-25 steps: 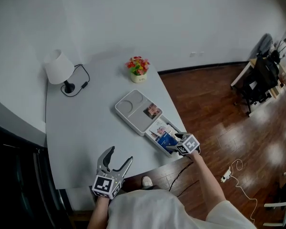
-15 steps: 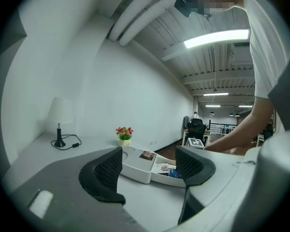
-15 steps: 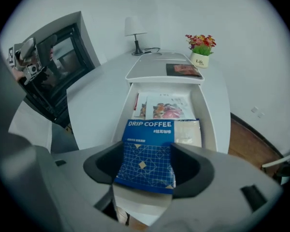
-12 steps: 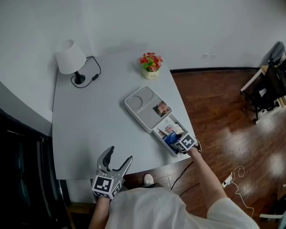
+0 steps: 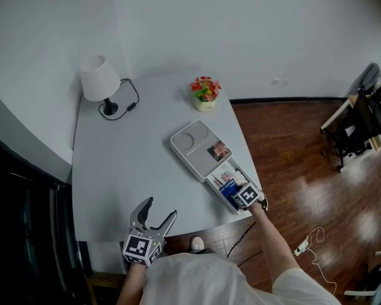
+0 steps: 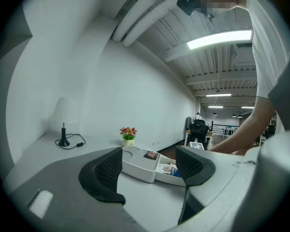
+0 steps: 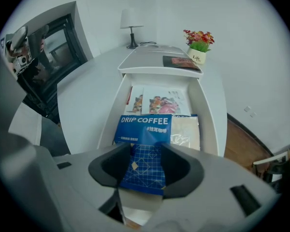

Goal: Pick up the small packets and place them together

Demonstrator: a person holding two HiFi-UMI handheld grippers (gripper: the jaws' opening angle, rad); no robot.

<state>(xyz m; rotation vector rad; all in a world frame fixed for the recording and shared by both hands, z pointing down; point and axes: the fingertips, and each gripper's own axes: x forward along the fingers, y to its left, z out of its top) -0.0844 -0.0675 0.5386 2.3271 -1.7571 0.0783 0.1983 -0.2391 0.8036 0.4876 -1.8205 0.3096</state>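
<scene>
A blue drip-coffee packet (image 7: pixel 145 127) lies in the open drawer (image 7: pixel 210 115) of a white box (image 5: pixel 189 143). My right gripper (image 7: pixel 146 166) points down into the drawer (image 5: pixel 217 182). Its jaws have just been closing, and they now press on the blue packet's (image 5: pixel 227 185) near end. Beside it lie a pale packet (image 7: pixel 186 129) and picture-printed packets (image 7: pixel 157 100). A brown packet (image 5: pixel 219 150) rests on the box's lid (image 7: pixel 154 57). My left gripper (image 5: pixel 160 207) hovers open and empty at the table's front edge, well to the left of the box (image 6: pixel 137 163).
A white lamp (image 5: pixel 101 81) with a black cord stands at the table's back left. A small flower pot (image 5: pixel 205 91) sits behind the box. The drawer end is at the table's right edge, over wooden floor (image 5: pixel 305 170). Office chairs stand far right.
My right gripper has sunk into the drawer onto the blue packet. The head view has shifted, so the table sits further right. The left gripper looks unmoved.
</scene>
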